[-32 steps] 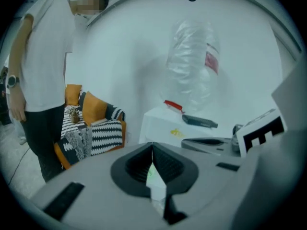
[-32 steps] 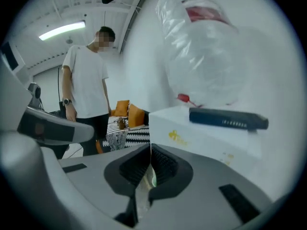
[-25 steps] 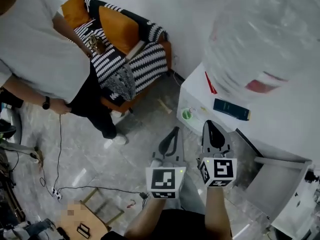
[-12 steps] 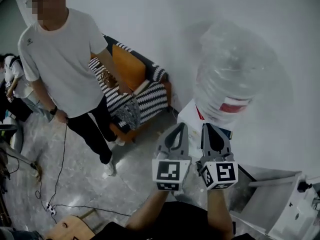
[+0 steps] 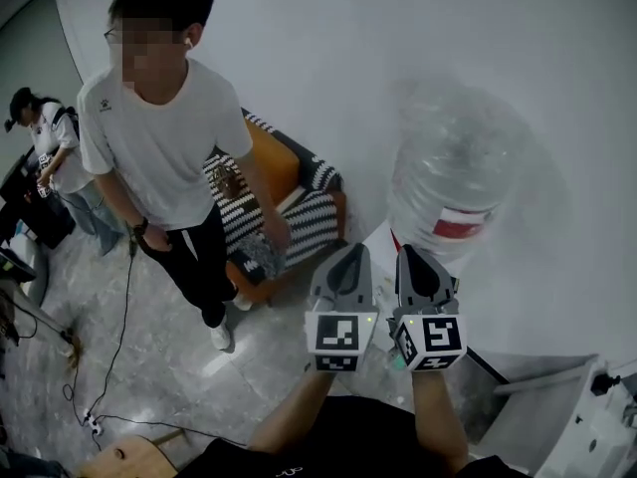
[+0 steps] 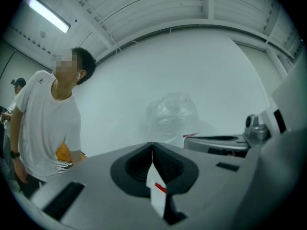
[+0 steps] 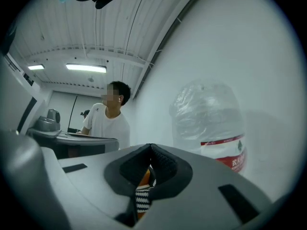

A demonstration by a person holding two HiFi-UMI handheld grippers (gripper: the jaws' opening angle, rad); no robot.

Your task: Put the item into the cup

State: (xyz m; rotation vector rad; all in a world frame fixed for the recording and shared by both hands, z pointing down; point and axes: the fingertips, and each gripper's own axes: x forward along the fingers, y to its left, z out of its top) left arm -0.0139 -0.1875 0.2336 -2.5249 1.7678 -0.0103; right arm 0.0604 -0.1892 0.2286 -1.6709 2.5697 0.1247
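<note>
Grippers both raised in front of me, side by side and just apart in the head view. Left gripper (image 5: pixel 348 262): in its own view (image 6: pixel 152 150) the jaws are pressed together at the tips with nothing between them. Right gripper (image 5: pixel 418 265): same reading in its own view (image 7: pixel 151 152), jaws closed tip to tip and nothing clamped. Marker cubes face me, left cube (image 5: pixel 341 335) and right cube (image 5: pixel 430 339).

Cup and item: I cannot place them; no view shows either.

Beyond the jaw tips stands a big clear water bottle (image 5: pixel 453 182) with a red and white label, close to the white wall (image 5: pixel 328 58). It also shows in the left gripper view (image 6: pixel 170 116) and the right gripper view (image 7: pixel 208 123).

To my left a person in a white T-shirt (image 5: pixel 159 147) stands on the floor, one hand near a striped armchair (image 5: pixel 299 202) with an orange cushion (image 5: pixel 274 162). A second person (image 5: pixel 50 152) is at the far left edge. A thin cable (image 5: pixel 119 307) trails across the floor.
</note>
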